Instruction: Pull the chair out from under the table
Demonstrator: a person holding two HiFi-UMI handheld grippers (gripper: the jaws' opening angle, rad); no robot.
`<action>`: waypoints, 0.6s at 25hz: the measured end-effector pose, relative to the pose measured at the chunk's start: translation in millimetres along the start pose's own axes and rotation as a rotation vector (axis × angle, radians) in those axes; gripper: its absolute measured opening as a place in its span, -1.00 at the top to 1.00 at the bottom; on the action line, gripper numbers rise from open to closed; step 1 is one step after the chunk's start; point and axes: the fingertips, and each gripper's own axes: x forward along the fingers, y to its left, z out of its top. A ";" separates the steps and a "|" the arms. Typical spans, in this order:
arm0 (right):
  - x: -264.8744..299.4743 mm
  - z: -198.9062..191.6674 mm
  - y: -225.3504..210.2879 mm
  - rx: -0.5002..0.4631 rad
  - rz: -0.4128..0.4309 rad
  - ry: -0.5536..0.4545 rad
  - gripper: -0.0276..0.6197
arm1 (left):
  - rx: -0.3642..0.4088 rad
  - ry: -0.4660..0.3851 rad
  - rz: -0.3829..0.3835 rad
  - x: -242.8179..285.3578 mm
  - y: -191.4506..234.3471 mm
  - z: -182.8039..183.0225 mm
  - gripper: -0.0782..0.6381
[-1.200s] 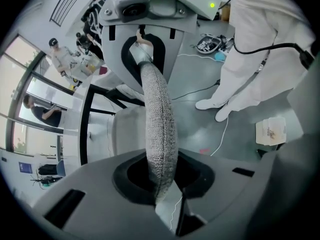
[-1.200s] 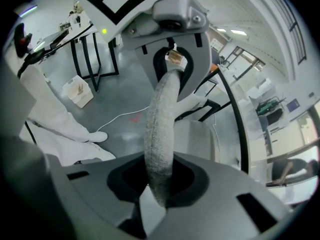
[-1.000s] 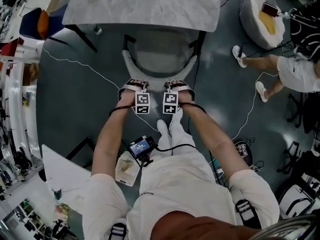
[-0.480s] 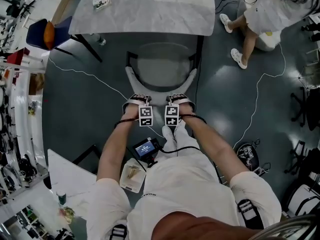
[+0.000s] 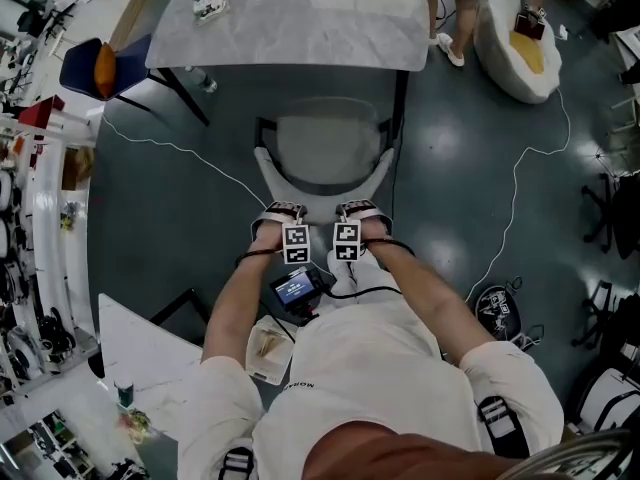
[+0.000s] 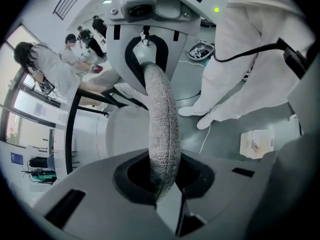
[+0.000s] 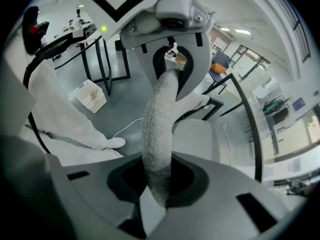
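Grey woven padding runs along the top of the backrest (image 5: 320, 200), and both claws are clamped on it. The left claw (image 5: 283, 211) bites the rim a little left of the middle of the frame. The right claw (image 5: 359, 208) bites it a little right of the middle, and both point steeply down. In the left gripper view the padded rim passes right between the jaws, and they press on it from both sides; the right gripper view shows the same hold.

The chair (image 5: 322, 148) sits at the centre of the head view, its pale seat out in the open on the dark floor (image 5: 180, 218). It is below the near edge of the marble table (image 5: 290, 28), which fills the upper middle of the frame. The seat's far edge is near that table edge but not beneath it, as far as I can see.

A small box (image 5: 211, 5) lies on the upper left part of the table. A thin white cable (image 5: 180, 150) trails over the floor left of the chair. A blue seat (image 5: 85, 63) stands at upper left, and a pale carton (image 5: 263, 346) lies by the wearer's legs at lower middle
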 end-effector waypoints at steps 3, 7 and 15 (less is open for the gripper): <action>0.2 -0.2 11.9 0.006 0.018 0.006 0.68 | -0.012 -0.001 0.000 -1.0 -10.6 3.5 0.58; -2.5 -0.1 22.7 0.011 0.038 0.007 0.68 | -0.021 -0.009 -0.015 -3.0 -22.9 7.1 0.58; -5.9 15.7 43.1 0.065 0.050 0.006 0.68 | -0.044 -0.012 -0.068 -10.0 -41.1 1.3 0.58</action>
